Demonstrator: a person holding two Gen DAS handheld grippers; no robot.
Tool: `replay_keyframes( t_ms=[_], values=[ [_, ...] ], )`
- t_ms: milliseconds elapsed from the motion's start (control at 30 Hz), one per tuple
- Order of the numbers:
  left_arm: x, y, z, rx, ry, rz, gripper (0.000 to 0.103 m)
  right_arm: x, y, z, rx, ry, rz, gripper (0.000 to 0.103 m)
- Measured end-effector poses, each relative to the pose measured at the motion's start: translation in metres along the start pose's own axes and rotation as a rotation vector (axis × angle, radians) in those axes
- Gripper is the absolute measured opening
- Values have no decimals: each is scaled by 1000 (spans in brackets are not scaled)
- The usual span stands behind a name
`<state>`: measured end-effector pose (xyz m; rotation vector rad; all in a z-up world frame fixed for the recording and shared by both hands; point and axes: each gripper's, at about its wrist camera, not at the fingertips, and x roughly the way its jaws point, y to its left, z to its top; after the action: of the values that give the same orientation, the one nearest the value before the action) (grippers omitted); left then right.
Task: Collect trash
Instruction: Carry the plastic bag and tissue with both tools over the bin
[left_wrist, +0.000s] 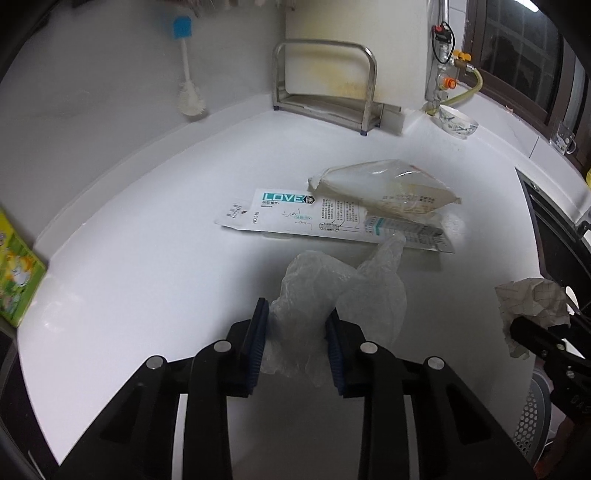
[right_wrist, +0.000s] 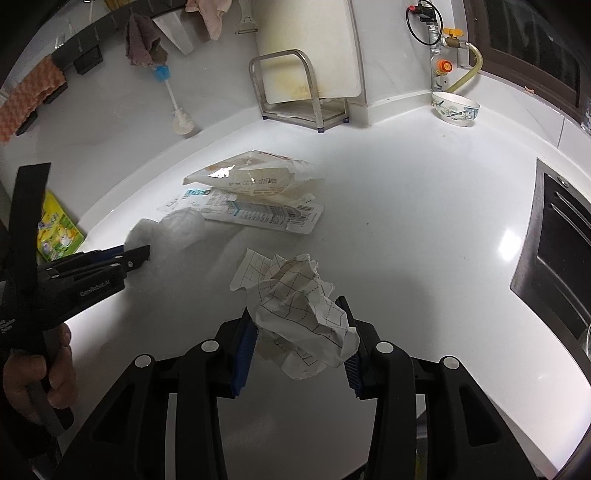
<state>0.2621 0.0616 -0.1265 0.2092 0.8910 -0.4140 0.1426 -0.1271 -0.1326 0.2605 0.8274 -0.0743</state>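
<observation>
With both hands already committed to a piece of rubbish each, I read this as the middle of the clear-up on the glossy white tabletop (right_wrist: 424, 229). My left gripper (left_wrist: 297, 334) has its blue-padded jaws drawn in on the crumpled clear thin plastic glove (left_wrist: 332, 291), biting the bunched cuff end because that is the only part with enough bulk to hold; the rest of the film drapes forward on the surface. My right gripper (right_wrist: 301, 345) is clamped on the scrunched ball of white paper printed with a grid of lines (right_wrist: 299, 310), pinched across its thickest part so it cannot slip, and it looks clear of the surface, though I cannot be sure. Two items remain: the flat white cardboard packet with a teal label (left_wrist: 291, 218) lies further back, and the stained translucent plastic food bag (left_wrist: 384, 184) rests partly on top of it, so I judge the bag should come off first. A patterned ceramic bowl (right_wrist: 456, 109) stands well apart by the wall, safely out of my path. No bin is clearly in view.
</observation>
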Motion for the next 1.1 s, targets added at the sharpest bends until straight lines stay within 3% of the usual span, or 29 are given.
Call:
replay_keyframes(
  t_ms=[500, 833, 1100],
  values=[
    [-82, -69, -40, -30, -49, 35, 30, -64, -34, -46, -29, 20, 57, 40],
    [-119, -145, -88, -53, -16, 32, 30, -107, -87, -90, -37, 72, 78, 40],
    [-124, -199, -131, -66, 41, 34, 30, -117, -120, -130, -64, 133, 98, 40]
  ],
)
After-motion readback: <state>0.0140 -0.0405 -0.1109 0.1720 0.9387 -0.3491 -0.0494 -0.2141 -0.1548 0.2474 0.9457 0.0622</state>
